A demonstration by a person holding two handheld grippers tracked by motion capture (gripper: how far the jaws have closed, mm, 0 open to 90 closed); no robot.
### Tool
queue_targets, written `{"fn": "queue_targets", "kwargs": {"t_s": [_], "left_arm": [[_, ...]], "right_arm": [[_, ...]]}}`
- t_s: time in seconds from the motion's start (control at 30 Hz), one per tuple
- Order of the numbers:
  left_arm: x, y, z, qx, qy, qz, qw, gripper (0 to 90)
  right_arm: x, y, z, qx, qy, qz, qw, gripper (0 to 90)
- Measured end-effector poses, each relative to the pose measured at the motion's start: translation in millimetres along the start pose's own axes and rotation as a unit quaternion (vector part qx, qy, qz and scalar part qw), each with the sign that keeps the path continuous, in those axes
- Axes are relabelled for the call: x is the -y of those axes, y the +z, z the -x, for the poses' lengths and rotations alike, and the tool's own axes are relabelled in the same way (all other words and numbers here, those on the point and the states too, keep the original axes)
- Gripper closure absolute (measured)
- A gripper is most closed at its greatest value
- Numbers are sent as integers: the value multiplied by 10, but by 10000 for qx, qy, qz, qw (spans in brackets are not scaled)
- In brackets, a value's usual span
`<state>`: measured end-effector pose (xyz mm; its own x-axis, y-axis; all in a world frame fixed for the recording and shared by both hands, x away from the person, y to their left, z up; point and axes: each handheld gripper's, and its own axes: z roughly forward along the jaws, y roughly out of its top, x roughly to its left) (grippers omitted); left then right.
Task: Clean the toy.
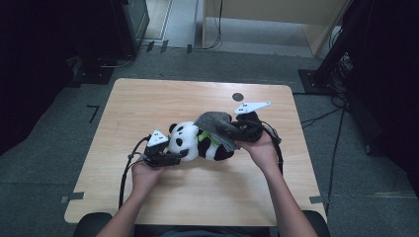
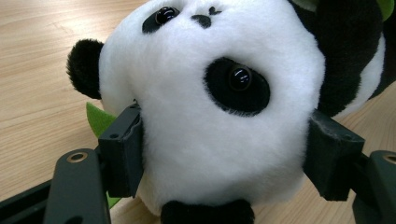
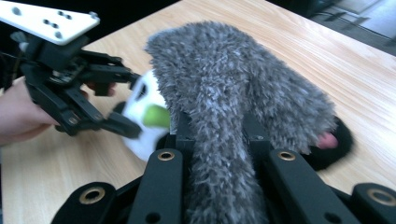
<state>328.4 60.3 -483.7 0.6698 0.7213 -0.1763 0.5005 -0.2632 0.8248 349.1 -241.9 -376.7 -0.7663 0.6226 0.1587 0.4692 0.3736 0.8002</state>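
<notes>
Left gripper (image 1: 174, 157) clamps the panda (image 1: 195, 142) by its head on the bench (image 1: 148, 98), while right gripper (image 1: 236, 132), shut on grey fuzzy cloth (image 1: 217, 126), hangs over its body.

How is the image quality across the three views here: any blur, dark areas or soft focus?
High view: table evenly lit, surroundings fall to near black. Left gripper view: plush panda sharp and bright, wood behind it slightly soft. Right gripper view: grey fuzzy cloth reasonably sharp, but the left gripper and panda behind it are smeared, with the top left corner dark.
</notes>
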Motion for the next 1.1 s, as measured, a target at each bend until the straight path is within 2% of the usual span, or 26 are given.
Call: {"fn": "queue_targets", "kwargs": {"t_s": [0.23, 0.43, 0.47, 0.57, 0.67, 0.73, 0.8, 0.87, 0.93, 1.0, 1.1], "left_arm": [[2, 0, 4, -5, -10, 6, 10000, 258], [3, -1, 2, -3, -20, 4, 10000, 258], [3, 0, 0, 2, -23, 7, 10000, 258], [3, -1, -1, 6, -45, 13, 10000, 259], [2, -2, -4, 13, -56, 3, 10000, 261], [6, -3, -8, 24, -64, -2, 10000, 263], [7, -4, -10, 27, -79, 8, 10000, 265], [8, -2, -6, 16, -91, 25, 10000, 266], [9, -3, -6, 17, -103, 20, 9999, 267], [17, 1, -4, -13, -91, 15, 10000, 269], [17, 1, 1, -42, -110, -21, 9999, 280]], "right_arm": [[-193, 293, -184, -226, -276, -254, 9990, 748], [-261, 533, -272, -282, -416, -479, 9976, 732], [-266, 567, -280, -282, -432, -503, 9974, 713], [-276, 656, -287, -179, -502, -499, 9973, 571], [-272, 750, -287, -177, -505, -608, 9967, 596], [-271, 804, -329, -170, -565, -676, 9960, 704], [-292, 793, -409, -100, -675, -670, 9954, 739], [-301, 785, -478, -186, -743, -666, 9948, 746], [-282, 814, -551, -203, -902, -829, 9923, 749], [-241, 847, -568, -196, -1020, -949, 9901, 755], [-164, 849, -521, -327, -895, -932, 9911, 760]]}}
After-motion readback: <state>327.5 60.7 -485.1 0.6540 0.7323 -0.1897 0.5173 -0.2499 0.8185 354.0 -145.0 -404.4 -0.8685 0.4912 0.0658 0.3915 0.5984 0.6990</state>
